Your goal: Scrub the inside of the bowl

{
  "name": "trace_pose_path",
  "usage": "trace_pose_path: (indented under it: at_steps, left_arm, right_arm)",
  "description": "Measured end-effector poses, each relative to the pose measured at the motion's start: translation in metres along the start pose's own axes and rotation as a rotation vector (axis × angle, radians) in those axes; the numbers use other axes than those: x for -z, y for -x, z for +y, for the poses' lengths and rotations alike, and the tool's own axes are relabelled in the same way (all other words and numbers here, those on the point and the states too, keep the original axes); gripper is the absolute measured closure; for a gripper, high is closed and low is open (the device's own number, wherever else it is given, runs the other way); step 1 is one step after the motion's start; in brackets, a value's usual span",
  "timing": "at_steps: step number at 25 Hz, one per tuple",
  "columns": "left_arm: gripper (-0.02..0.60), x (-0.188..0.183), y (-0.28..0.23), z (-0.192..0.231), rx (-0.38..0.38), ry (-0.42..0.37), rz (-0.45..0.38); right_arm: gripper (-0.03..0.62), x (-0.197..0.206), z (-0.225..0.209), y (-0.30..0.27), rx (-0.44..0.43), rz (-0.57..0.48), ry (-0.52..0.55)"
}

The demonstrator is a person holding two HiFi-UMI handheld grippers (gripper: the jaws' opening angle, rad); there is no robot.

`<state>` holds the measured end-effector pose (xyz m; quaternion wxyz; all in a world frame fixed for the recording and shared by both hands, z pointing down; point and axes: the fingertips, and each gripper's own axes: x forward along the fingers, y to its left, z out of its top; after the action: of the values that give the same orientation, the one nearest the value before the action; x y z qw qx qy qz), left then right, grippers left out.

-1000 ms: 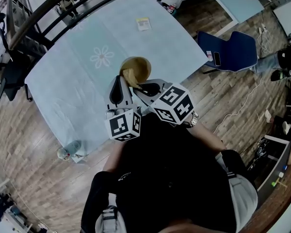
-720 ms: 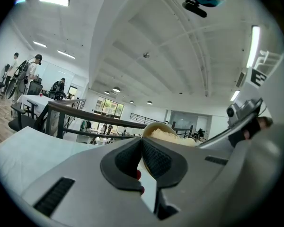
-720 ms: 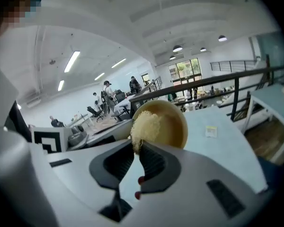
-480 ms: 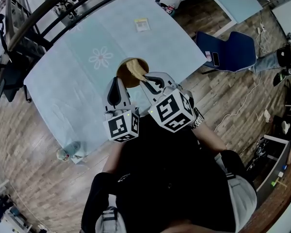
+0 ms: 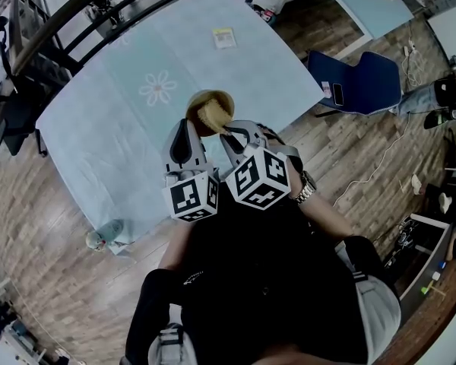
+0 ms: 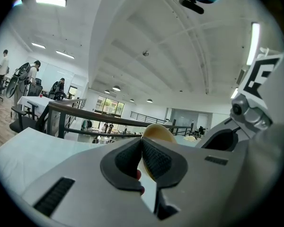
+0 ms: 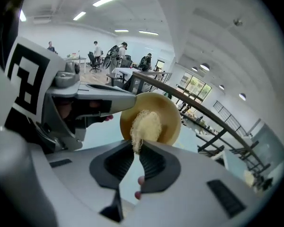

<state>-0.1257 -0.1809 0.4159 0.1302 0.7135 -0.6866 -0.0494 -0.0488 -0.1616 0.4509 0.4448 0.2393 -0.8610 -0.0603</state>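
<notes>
Two grips apply: left gripper pinches the bowl rim, right gripper pinches the scrubber. Hard strokes may twist the bowl free.

A pale blue tabletop fills the upper left of the head view, its corners pointing to about 9, 12 and 3 o'clock. A white daisy print marks the cloth near the middle. A small yellow-and-white card lies flat toward 1 o'clock of the daisy, well apart from it. Wooden plank floor surrounds the tabletop. A clear plastic object, too small to identify, lies by the 7 o'clock corner.
</notes>
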Motion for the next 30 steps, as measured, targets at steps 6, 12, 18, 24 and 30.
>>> trace_pose_path:
  at_steps: [6,12,18,24,30]
  left_arm:
    - [0.565,0.004,0.0,0.001,0.001,0.031,0.015]
    - [0.565,0.006,0.0,-0.001,0.013,0.036,0.018]
    - [0.565,0.006,-0.001,-0.006,0.025,0.032,0.01]
    - [0.565,0.009,-0.002,0.015,-0.038,0.11,0.007]
    - [0.565,0.009,0.0,0.04,-0.126,0.142,-0.009]
  right_arm:
    - [0.553,-0.006,0.02,-0.007,-0.24,-0.124,-0.349]
    - [0.553,-0.031,0.018,0.002,-0.433,-0.341,-0.711]
    - [0.553,-0.04,-0.007,0.014,-0.517,-0.504,-0.998]
    - [0.553,-0.029,-0.021,0.02,-0.518,-0.572,-1.142]
    - [0.553,-0.022,-0.003,0.012,-0.725,-0.519,-1.396]
